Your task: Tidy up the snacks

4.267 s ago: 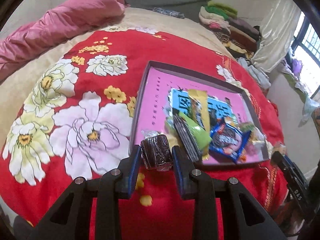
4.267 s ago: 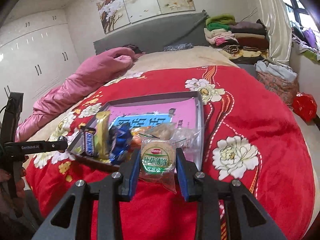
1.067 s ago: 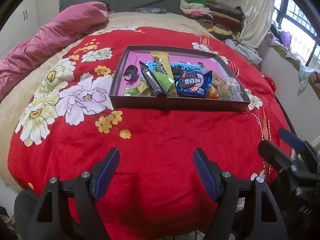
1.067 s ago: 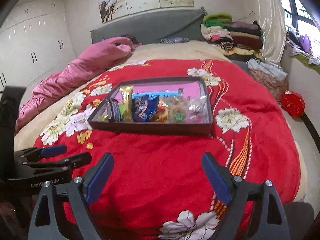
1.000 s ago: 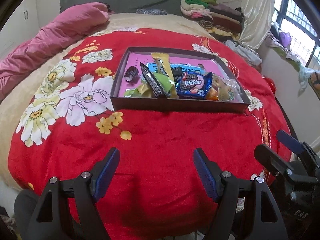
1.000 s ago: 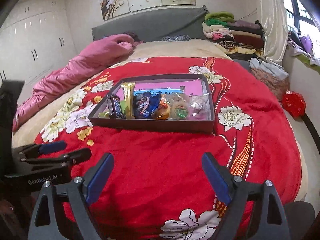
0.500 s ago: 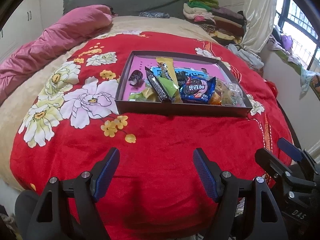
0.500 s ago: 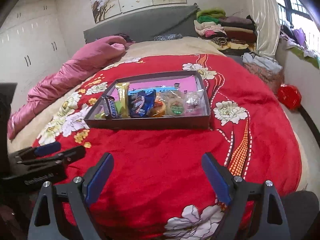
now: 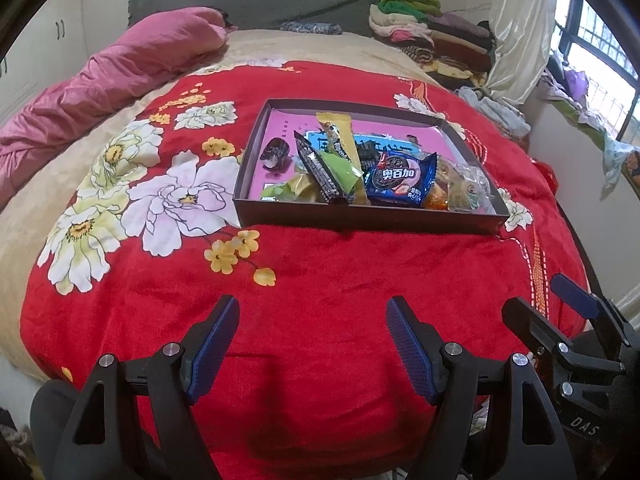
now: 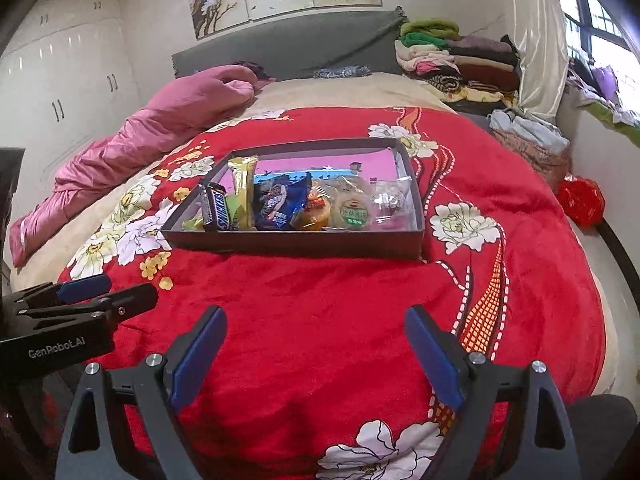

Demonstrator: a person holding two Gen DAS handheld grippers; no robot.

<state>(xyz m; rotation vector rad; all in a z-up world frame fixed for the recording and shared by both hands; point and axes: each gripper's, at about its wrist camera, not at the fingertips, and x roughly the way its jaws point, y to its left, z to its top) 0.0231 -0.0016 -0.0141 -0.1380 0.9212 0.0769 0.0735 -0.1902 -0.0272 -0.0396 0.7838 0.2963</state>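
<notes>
A dark shallow box (image 9: 360,222) (image 10: 296,242) with a pink floor sits on the red flowered blanket and holds several snacks. Among them are a blue cookie pack (image 9: 402,178) (image 10: 280,200), a Snickers bar (image 10: 216,208), a yellow bar (image 9: 340,132), a round green-labelled biscuit (image 10: 354,210) and a dark wrapped cake (image 9: 274,152). My left gripper (image 9: 312,322) hangs open and empty over the blanket, well short of the box. The right gripper (image 10: 316,334) is likewise open and empty near the bed's front edge. Each gripper shows at the other view's side.
A pink duvet (image 9: 104,76) lies along the left of the bed. Folded clothes (image 10: 452,56) are stacked at the far right by the grey headboard. A red bag (image 10: 580,200) sits on the floor to the right. White wardrobes (image 10: 60,88) stand on the left.
About four seconds ago each gripper was shut on a snack at the box; those snacks now lie in it. Both grippers are open and pulled back, hardly shifting over the last second.
</notes>
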